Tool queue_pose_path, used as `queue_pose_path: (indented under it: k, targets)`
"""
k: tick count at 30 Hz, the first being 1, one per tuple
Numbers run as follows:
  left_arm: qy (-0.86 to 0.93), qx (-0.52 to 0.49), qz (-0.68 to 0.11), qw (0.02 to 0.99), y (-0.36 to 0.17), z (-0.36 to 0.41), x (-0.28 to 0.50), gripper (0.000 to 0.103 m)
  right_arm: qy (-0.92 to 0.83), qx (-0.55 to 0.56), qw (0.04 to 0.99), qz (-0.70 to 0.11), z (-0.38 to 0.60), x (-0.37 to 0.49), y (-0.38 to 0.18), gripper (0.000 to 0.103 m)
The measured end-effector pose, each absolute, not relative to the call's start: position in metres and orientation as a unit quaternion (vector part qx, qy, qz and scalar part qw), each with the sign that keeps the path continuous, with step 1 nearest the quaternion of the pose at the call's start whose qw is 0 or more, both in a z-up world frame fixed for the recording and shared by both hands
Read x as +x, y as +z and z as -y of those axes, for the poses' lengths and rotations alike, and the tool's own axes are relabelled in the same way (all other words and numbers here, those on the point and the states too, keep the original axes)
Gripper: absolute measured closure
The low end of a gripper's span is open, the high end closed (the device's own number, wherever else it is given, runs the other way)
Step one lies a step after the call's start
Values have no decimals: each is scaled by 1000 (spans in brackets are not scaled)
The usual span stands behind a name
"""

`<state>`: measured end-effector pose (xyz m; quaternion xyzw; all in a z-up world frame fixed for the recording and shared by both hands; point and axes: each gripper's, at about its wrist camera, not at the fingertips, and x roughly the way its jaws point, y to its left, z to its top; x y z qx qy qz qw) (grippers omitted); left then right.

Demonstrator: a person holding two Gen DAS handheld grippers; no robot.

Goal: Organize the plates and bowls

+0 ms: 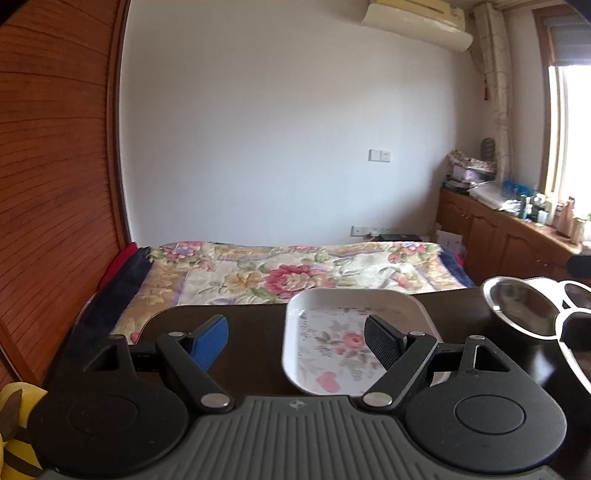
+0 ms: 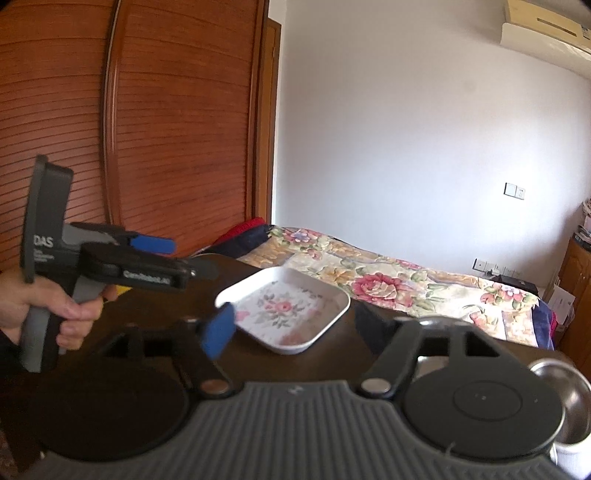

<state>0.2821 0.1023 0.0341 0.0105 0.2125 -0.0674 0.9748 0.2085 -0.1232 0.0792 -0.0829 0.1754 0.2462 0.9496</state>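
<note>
From the left wrist, the left gripper [image 1: 295,343] hangs over the dark table [image 1: 251,332], jaws wide open and holding nothing. The flowered plate [image 1: 332,347] sits near the far edge. Slide one finger under its rim slowly.

From the right wrist, the right gripper [image 2: 295,332] looks open; its right finger is blurred. A steel bowl [image 2: 569,395] is cut off.

Dark brown wooden table [image 1: 251,332]. Bed behind it under a floral quilt [image 1: 295,269]. Slatted reddish wooden wardrobe doors [image 2: 166,129]. White wall-mounted air conditioner [image 1: 417,26]. Cluttered wooden cabinet [image 1: 498,236] beneath the window [image 1: 570,129].
</note>
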Motion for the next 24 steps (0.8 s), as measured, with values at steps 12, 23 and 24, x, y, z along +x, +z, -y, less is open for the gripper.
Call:
queue_pose_path:
  k: [12, 23, 24]
  targets:
    - [-58, -1, -236, 970, 12, -105, 302, 12, 243, -61, 937, -245, 112, 271, 75, 16]
    - [-61, -14, -261, 963, 3, -106, 309, 23, 249, -56, 913, -318, 99, 311, 64, 16]
    - [-61, -14, -261, 963, 3, -106, 309, 23, 250, -55, 910, -327, 98, 314, 62, 16]
